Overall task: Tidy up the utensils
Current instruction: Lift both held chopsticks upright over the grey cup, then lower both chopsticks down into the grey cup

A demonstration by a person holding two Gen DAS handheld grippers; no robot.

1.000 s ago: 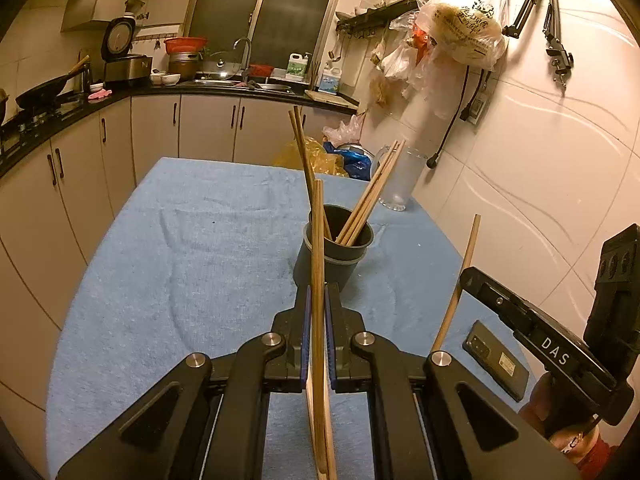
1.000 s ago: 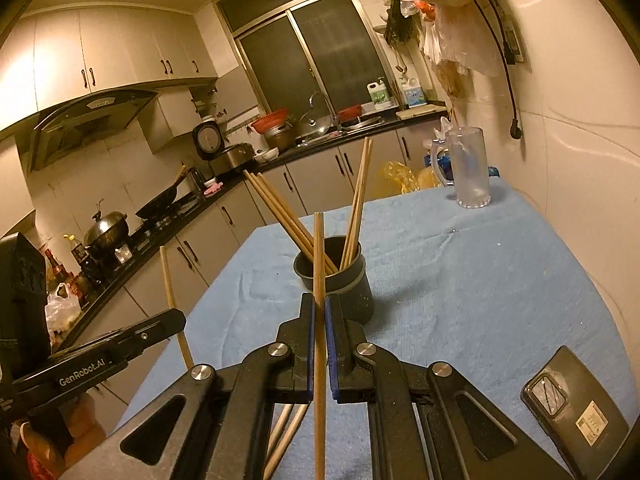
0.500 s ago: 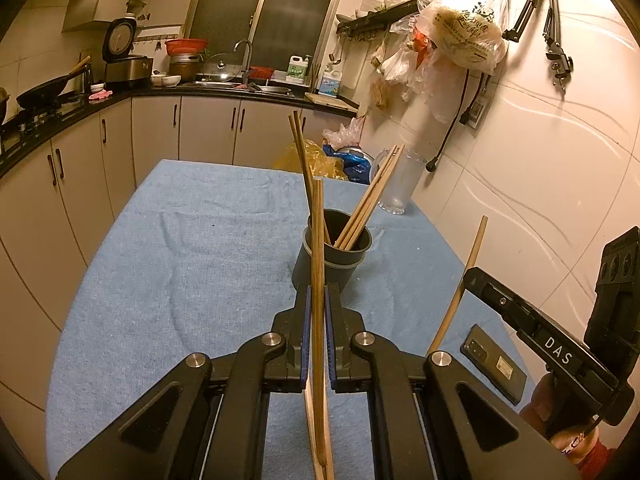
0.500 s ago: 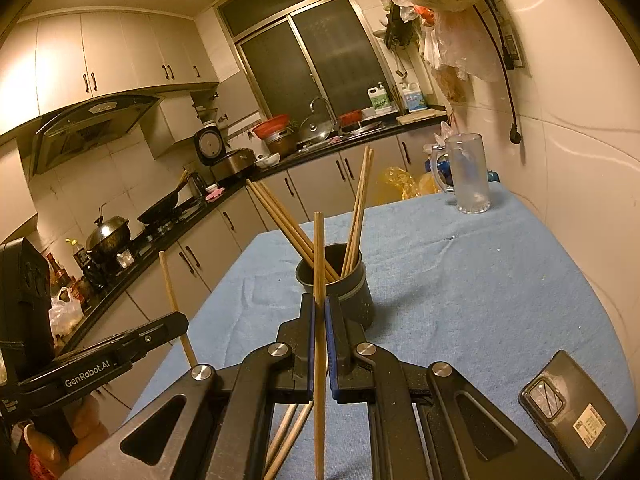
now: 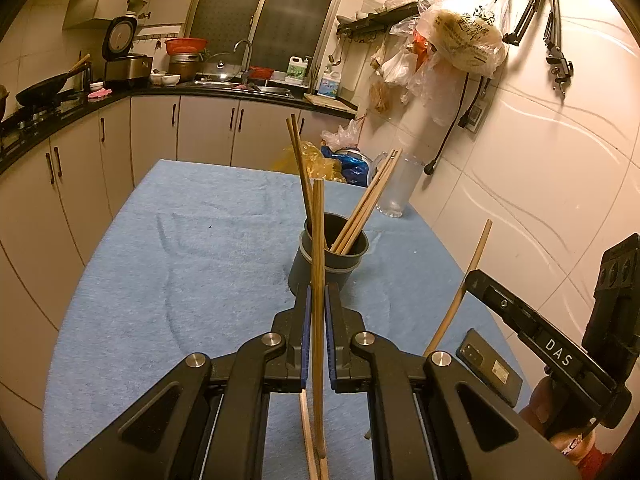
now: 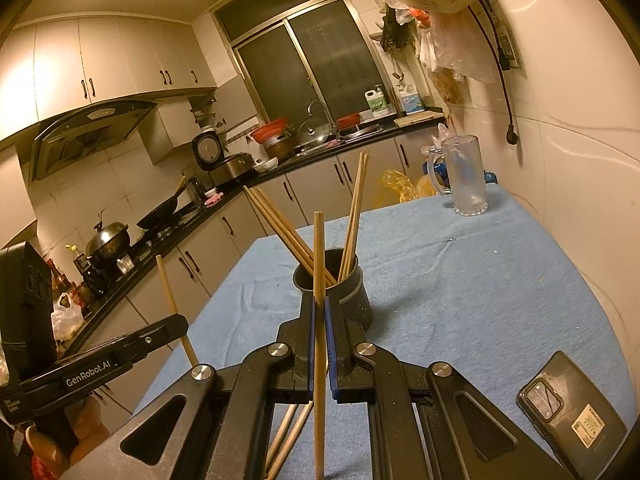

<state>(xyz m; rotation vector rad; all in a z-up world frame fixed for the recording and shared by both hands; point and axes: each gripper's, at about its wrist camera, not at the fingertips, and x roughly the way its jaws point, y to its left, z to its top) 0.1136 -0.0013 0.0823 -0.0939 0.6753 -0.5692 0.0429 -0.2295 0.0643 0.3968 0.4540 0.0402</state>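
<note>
On the left, a single wooden chopstick (image 5: 318, 248) is being clamped upright between the blue-padded fingers (image 5: 306, 344) of the left gripper (image 5: 317, 300), its upper end standing just in front of the dark holder cup (image 5: 332, 256). More chopsticks (image 5: 312, 440) are being seen lying on the blue cloth of the table (image 5: 180, 260) beneath that gripper. The holder cup is being shown standing near the middle of the table, with one pair of chopsticks (image 5: 300, 168) leaning left in it and another bundle (image 5: 374, 196) leaning right. A clear glass mug (image 5: 396, 188) is being seen behind the cup at the far table edge, by the wall.

Further right, the right gripper (image 6: 320, 308) is being held beside the left one, and its fingers (image 6: 333, 344) are being kept closed on a second chopstick (image 6: 319, 280), also upright and just in front of the cup (image 6: 352, 292). A dark phone (image 6: 570, 412) is being shown lying face down on the cloth at the right, near the table edge, well apart from the cup.
</note>
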